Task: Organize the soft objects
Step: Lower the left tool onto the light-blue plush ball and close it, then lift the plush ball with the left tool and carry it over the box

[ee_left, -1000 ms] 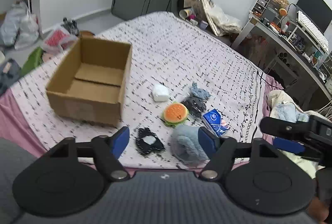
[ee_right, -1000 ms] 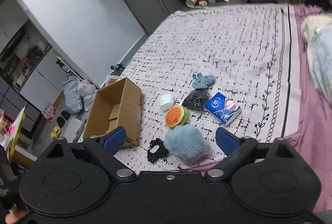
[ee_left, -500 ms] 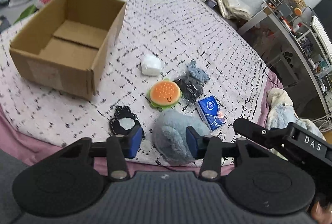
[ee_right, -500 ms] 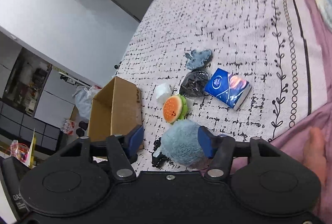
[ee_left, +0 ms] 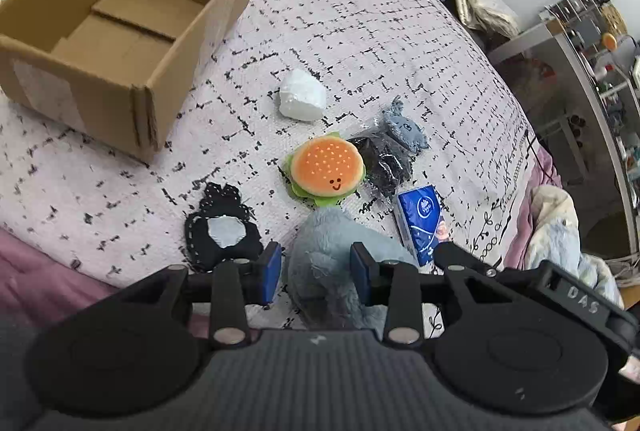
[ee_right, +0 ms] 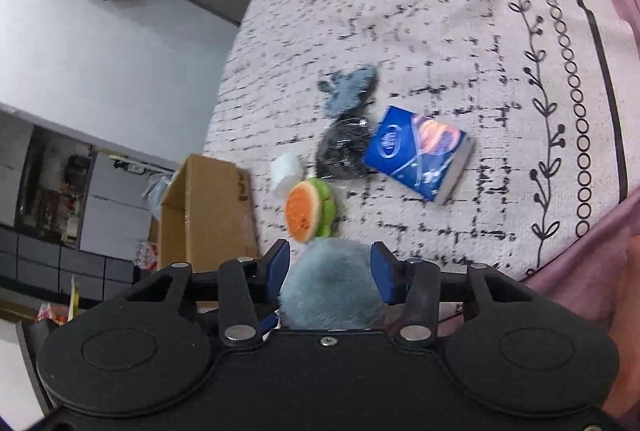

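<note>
A fluffy blue-grey plush (ee_left: 328,263) lies at the near edge of the bed. My left gripper (ee_left: 316,267) has its blue pads closed against the plush's sides. My right gripper (ee_right: 330,267) grips the same plush (ee_right: 328,283) from the other side. Beyond it lie a burger plush (ee_left: 326,167), a black lace piece with a pale centre (ee_left: 220,231), a white foam lump (ee_left: 302,97), a black mesh bag (ee_left: 384,163), a small grey plush (ee_left: 402,127) and a blue tissue pack (ee_left: 420,223). An open, empty cardboard box (ee_left: 120,27) stands at the left.
The patterned bedspread (ee_left: 360,11) covers the bed; its pink edge (ee_left: 48,271) runs along the near side. A desk with clutter (ee_left: 580,43) stands to the right, and bedding (ee_left: 560,231) is piled at the far right. Bags lie on the floor beyond the box.
Both grippers have moved down and in over the blue-grey plush and narrowed their jaws from wide open until the pads press on it.
</note>
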